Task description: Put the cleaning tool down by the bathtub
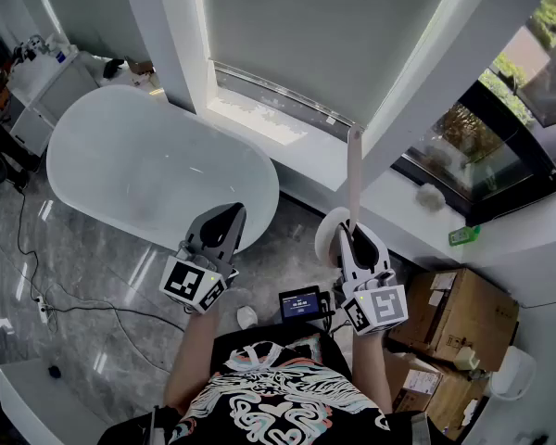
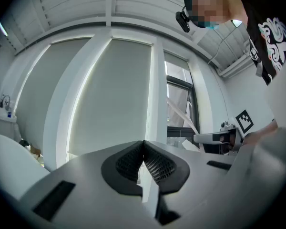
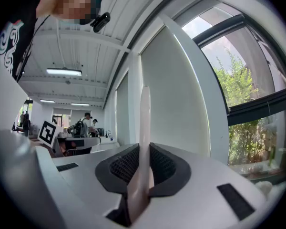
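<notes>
The cleaning tool has a long pale handle (image 1: 354, 170) that stands upright, with a round white head (image 1: 330, 239) low beside my right gripper (image 1: 352, 236). That gripper is shut on the handle (image 3: 145, 123), which rises straight up between its pads (image 3: 162, 163). The white oval bathtub (image 1: 157, 165) lies on the floor to the left. My left gripper (image 1: 230, 215) hovers over the tub's near right end, shut with nothing between its pads (image 2: 155, 163). In the left gripper view the handle (image 2: 181, 114) shows slanting in front of the window.
A white window ledge (image 1: 287, 137) runs behind the tub, with a green item (image 1: 463, 235) and a pale lump (image 1: 431, 196) on it. Cardboard boxes (image 1: 459, 318) stand at the right. A small screen (image 1: 299, 304) sits at my waist. Cables (image 1: 37, 286) trail across the grey floor at the left.
</notes>
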Tool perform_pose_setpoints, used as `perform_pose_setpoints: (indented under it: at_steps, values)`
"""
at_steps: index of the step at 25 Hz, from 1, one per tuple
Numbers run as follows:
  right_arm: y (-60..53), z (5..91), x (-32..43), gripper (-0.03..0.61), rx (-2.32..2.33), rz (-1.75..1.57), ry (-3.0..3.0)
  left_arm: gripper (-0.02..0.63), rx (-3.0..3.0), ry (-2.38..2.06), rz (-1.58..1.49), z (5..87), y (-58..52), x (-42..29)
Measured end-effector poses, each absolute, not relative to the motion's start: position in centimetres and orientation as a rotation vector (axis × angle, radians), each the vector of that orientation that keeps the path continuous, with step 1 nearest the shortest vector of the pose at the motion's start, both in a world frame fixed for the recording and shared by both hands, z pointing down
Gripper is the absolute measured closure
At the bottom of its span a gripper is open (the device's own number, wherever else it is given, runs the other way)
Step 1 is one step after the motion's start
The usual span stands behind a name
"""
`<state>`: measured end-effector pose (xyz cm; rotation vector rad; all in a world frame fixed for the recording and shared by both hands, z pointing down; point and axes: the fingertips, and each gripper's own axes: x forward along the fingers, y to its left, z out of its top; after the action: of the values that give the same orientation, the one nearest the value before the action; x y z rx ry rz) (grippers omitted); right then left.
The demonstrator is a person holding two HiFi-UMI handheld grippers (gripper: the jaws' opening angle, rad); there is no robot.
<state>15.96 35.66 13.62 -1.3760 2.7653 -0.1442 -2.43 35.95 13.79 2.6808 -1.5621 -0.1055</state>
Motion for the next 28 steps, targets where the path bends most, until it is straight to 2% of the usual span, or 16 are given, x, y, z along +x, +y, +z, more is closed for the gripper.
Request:
perform_pose_setpoints:
  at_steps: [4, 13, 28]
  values:
    - [39.3, 11.9, 19.6, 0.5, -1.341, -0.142, 2.718, 0.597, 2.734, -1.593, -0.003, 12.4, 38.5, 1.2]
    - [41.2, 12.3, 26.4, 0.5, -1.318, -0.16, 2.737, 0.597, 2.657, -1.683, -0.022, 12.2, 40.4, 5.0]
    - [41.8, 13.9, 32.2, 0.5, -1.179, -0.219, 2.759, 0.597, 2.61, -1.775, 0.037, 13.1, 42.0, 9.8]
